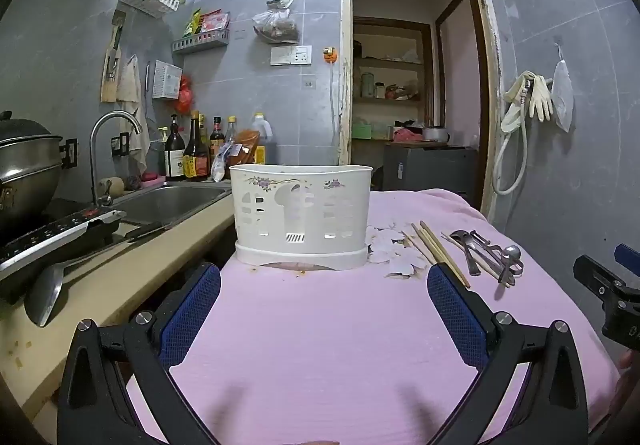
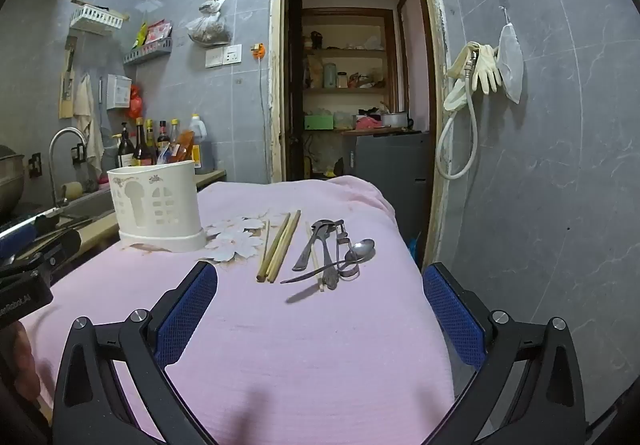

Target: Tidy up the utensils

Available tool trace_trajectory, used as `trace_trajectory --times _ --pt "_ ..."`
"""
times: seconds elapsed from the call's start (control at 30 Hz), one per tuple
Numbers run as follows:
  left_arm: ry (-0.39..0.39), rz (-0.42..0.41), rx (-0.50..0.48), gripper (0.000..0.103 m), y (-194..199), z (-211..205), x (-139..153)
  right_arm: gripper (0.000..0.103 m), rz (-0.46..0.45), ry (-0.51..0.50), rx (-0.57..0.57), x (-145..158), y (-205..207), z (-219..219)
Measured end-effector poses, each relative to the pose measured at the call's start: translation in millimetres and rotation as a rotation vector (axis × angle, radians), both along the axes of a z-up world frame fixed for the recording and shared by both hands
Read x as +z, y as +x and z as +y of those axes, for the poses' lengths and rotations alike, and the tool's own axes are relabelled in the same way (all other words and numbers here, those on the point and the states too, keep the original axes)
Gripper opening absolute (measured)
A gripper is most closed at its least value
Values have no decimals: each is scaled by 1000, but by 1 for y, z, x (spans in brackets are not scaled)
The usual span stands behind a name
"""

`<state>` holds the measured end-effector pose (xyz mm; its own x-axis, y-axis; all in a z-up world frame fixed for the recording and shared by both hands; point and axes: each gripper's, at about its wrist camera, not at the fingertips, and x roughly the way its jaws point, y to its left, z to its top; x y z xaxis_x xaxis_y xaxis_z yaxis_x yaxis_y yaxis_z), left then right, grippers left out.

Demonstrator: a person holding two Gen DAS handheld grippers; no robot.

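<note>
A pink cloth (image 2: 304, 345) covers the counter as a work surface. The white utensil holder (image 1: 300, 215) stands upright at the rear left, ready to receive the chopsticks (image 2: 278, 249) and metal cutlery (image 2: 332, 255) lying loose beside it. Left tool (image 1: 324, 289) and right tool (image 2: 320, 285) hover spread, empty.

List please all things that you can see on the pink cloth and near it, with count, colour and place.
utensil holder: one, white, back left of the pink cloth
chopsticks: a few, pale wood, right of the holder
metal cutlery: one heap, count unclear, silver, right of the chopsticks
sink: one, steel, on the counter to the left
bottles: several, mostly dark, behind the sink
left tool: one, black with blue pads, open, empty
right tool: one, black with blue pads, open, empty
</note>
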<state>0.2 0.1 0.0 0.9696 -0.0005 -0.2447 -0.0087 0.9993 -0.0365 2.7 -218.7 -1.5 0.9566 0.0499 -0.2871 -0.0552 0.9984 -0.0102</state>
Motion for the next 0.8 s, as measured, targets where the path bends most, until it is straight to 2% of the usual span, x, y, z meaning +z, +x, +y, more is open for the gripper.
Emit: trace_trajectory --times 0.8 --pt "-12 4 0 102 -1 5 -5 103 6 -15 3 1 1 3"
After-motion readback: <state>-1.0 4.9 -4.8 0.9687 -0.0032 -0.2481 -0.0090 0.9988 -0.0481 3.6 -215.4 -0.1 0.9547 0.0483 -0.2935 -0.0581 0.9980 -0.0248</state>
